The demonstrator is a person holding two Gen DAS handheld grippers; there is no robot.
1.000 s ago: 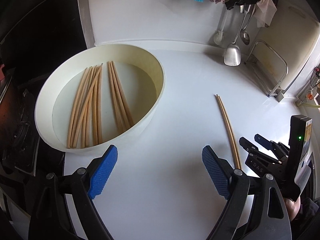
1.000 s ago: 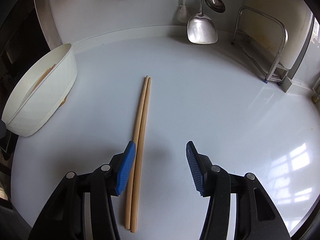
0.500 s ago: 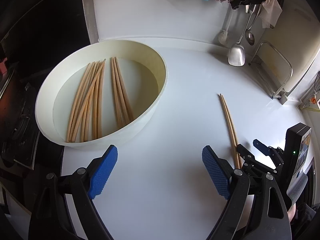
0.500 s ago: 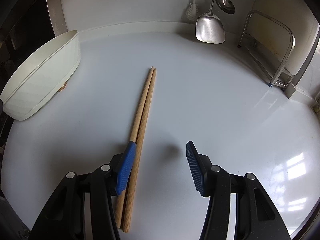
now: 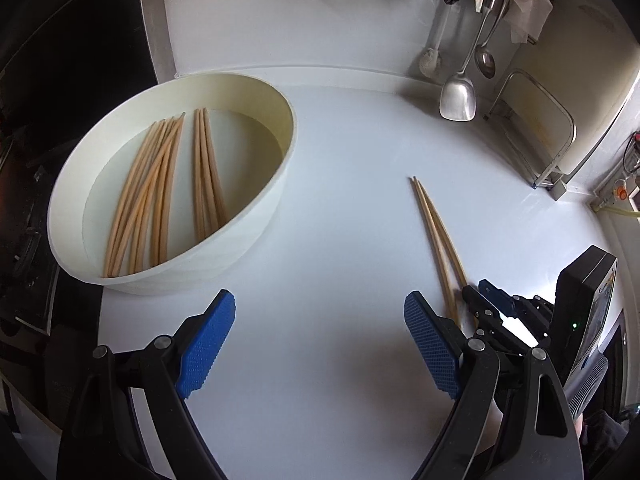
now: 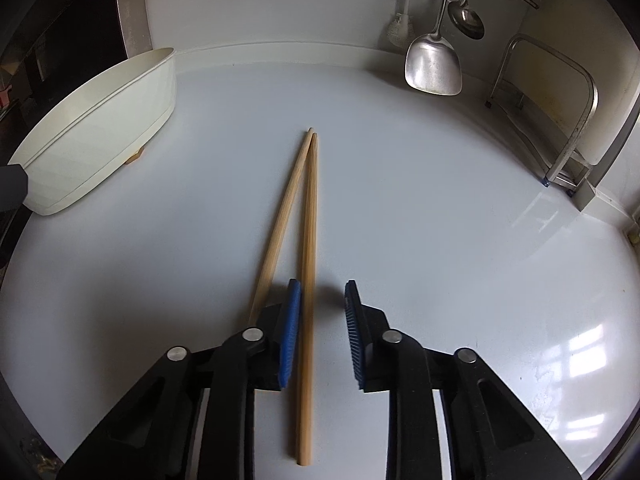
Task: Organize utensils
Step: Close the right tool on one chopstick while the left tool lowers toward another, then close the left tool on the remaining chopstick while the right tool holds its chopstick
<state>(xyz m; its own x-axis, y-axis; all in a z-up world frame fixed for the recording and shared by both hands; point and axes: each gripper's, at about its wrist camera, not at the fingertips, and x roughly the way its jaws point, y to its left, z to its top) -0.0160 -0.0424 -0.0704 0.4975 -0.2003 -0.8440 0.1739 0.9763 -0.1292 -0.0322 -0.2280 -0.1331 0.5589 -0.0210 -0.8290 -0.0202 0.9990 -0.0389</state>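
Chopsticks [image 6: 307, 216] lie on the white desk [image 6: 420, 208]: one runs between the right gripper [image 6: 320, 320]'s parted jaws, touching its left pad; the other passes outside it. The left gripper [image 5: 320, 344] hangs released, empty, with the chopstick-filled bowl [image 5: 260, 216] ahead-left.

The right gripper [image 6: 320, 320], black with blue ribbed pads, sits low over the glossy white countertop [image 6: 440, 220], its jaws partly apart. One light wooden chopstick [image 6: 309, 240] runs between the pads, just beside the left pad; a second wooden chopstick [image 6: 280, 220] lies outside that pad, the two meeting at their far tips. A round cream-white basin [image 6: 100, 128] stands far left. A steel spatula [image 6: 432, 64] and a steel ladle [image 6: 466, 20] hang far right, beside a metal rack [image 6: 576, 120].
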